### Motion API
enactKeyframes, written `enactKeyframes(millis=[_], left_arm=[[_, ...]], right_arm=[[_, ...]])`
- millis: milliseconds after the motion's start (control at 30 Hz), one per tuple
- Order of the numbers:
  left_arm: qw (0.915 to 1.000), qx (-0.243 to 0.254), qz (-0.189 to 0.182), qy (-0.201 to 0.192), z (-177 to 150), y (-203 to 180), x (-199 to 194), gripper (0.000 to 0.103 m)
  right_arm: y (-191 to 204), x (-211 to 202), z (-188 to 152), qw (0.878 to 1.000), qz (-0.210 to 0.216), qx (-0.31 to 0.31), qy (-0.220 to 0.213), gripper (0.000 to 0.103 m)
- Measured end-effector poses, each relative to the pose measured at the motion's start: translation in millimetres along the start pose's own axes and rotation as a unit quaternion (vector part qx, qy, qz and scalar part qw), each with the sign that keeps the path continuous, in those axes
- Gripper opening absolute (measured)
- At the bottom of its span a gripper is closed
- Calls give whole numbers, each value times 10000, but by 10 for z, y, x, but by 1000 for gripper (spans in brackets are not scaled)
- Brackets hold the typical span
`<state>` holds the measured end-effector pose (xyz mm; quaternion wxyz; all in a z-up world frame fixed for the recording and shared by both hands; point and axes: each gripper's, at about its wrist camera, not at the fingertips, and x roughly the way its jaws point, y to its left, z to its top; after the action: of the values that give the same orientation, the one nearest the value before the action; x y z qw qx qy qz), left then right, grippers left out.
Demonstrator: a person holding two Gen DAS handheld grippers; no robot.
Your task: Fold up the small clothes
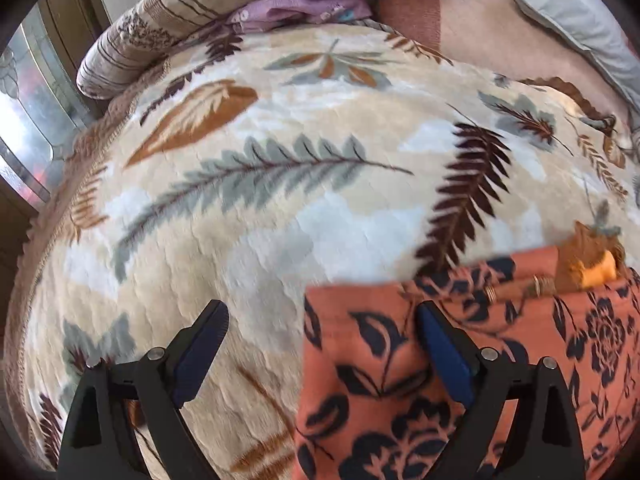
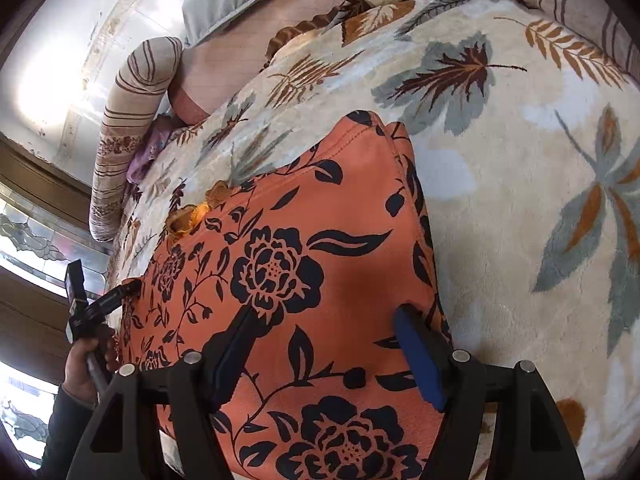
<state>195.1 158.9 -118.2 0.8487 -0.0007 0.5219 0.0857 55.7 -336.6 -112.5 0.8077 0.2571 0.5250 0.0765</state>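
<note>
An orange garment with a dark floral print (image 2: 320,248) lies on a cream leaf-patterned blanket (image 2: 500,208); it also shows in the left wrist view (image 1: 460,360) at the lower right. A gold embroidered trim (image 2: 200,212) shows at its far edge. My right gripper (image 2: 324,320) is open, its fingers over the garment's near part, holding nothing. My left gripper (image 1: 320,320) is open, straddling the garment's left edge, one finger over the blanket (image 1: 280,168). The left gripper also shows in the right wrist view (image 2: 120,292) at the garment's left edge.
A striped bolster pillow (image 1: 132,40) and a purple cloth (image 1: 304,10) lie at the bed's far edge. A grey pillow (image 1: 568,20) and pink sheet (image 1: 480,28) are at the back right. A window (image 1: 28,120) is beside the bed.
</note>
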Motion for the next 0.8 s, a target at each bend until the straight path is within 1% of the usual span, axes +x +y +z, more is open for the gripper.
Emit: enactKeyframes(millis=[33,100,167,233,300,333,367,400,433,467,500,533,600,633,667,733,767,800], left_arm=[[9999,7,38,-93,0,6,-47,95],[9991,73,68,-411,-36,27,-227,95],[9976,123,22,-679,-101,76,-431,95],[9967,94,-95,-797,-203,123,-602,95],[9956,62,-298,-888,-365,153,-784,95],[9950,27,-337,-936,-445,158,-863,95],[9947,-9,-398,-946,-552,157,-942,95],[9946,-7,-491,-912,-649,140,-1009,95],[9943,-39,-563,-904,-738,125,-1065,95],[9938,-90,-614,-921,-832,109,-1121,95],[9934,-69,-707,-901,-914,79,-1159,95],[9930,-52,-785,-884,-986,48,-1197,95],[9921,-163,-897,-862,-1148,2,-1259,95],[9915,-165,-985,-829,-1214,-23,-1263,95],[9919,-171,-1008,-755,-1292,-54,-1244,95],[9940,-185,-921,-552,-1404,-88,-1159,95],[9949,-143,-884,-466,-1444,-105,-1093,95],[9962,-109,-774,-387,-1472,-115,-1014,95]], right_arm=[[33,-6,9,10000,-76,-17,20,74],[147,-54,40,9996,-243,-149,-48,74],[257,-115,111,9993,-126,-293,-212,74],[303,-73,247,9994,51,-281,-214,74],[244,34,419,9996,130,-177,-189,74],[142,116,543,9997,60,-74,-232,74],[16,187,632,9995,-147,93,-256,74],[-165,272,714,9986,-231,426,-211,74],[-356,305,766,9950,-470,858,-212,74],[-413,275,763,9936,-408,1017,-278,74],[-420,172,717,9923,-280,1129,-429,74],[-374,98,667,9926,-320,1057,-504,74],[-205,-69,528,9953,-319,686,-612,74],[-76,-202,398,9959,-292,459,-719,74],[-10,-271,322,9963,-233,358,-752,74],[187,-409,31,9976,80,125,-681,75],[232,-432,-57,9978,184,79,-627,76],[289,-411,-221,9984,306,-48,-471,78]])
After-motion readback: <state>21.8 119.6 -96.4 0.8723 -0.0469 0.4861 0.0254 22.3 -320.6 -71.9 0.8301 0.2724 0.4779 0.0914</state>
